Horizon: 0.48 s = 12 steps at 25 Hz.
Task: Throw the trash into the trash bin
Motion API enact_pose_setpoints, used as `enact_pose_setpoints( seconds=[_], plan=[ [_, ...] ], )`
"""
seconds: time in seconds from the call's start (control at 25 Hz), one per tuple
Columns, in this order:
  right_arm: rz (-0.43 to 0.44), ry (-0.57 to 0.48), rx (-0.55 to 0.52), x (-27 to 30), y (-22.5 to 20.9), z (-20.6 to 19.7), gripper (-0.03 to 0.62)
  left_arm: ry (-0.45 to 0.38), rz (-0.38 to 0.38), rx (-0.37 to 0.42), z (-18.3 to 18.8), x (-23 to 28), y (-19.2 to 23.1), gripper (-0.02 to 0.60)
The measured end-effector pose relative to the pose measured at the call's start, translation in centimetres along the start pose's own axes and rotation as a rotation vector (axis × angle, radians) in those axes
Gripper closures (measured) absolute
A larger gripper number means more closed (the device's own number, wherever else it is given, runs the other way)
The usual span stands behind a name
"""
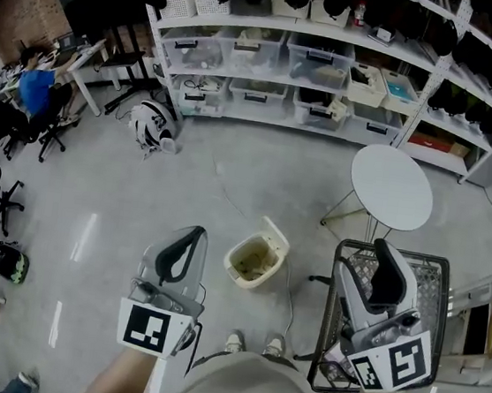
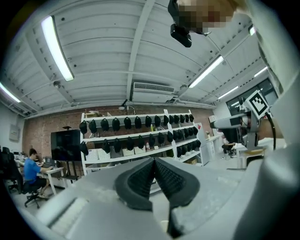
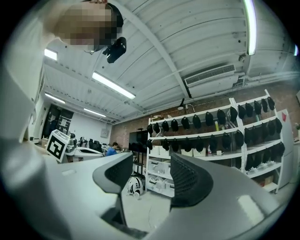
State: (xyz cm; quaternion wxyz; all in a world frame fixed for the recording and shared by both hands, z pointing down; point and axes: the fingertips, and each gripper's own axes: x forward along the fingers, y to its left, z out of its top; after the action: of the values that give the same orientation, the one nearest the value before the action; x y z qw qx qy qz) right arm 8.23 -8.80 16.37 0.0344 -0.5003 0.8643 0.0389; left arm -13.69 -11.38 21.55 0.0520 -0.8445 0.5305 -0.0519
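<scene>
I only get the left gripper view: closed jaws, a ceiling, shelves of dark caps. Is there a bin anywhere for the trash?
Observer: Yes. In the head view an open trash bin stands on the floor, just ahead of the person's shoes.
Operator: Does the other claw hold any rubbish?
Observer: No. The right gripper view shows the right gripper with its jaws apart and nothing between them.
Operator: What else is near that bin?
Observer: A round white table stands farther off to its right, and a black wire basket sits beneath the right gripper.
</scene>
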Motion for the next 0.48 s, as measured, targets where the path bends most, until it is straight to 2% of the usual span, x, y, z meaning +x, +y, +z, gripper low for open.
enact_pose_setpoints(
  seconds=[0.16, 0.32, 0.48],
  plan=[
    [-0.021, -0.002, -0.015, -0.5, -0.1, 0.2, 0.329, -0.026, -0.025, 0.017, 0.4, 0.7, -0.3, 0.579],
    [-0.05, 0.009, 0.013, -0.9, -0.8, 0.2, 0.327, 0.004, -0.049, 0.02, -0.5, 1.8, -1.2, 0.579],
    [-0.153, 0.036, 0.016, -2.2, -2.7, -0.5, 0.319, 0.006, -0.123, 0.041, -1.3, 3.3, -3.0, 0.58]
  ],
)
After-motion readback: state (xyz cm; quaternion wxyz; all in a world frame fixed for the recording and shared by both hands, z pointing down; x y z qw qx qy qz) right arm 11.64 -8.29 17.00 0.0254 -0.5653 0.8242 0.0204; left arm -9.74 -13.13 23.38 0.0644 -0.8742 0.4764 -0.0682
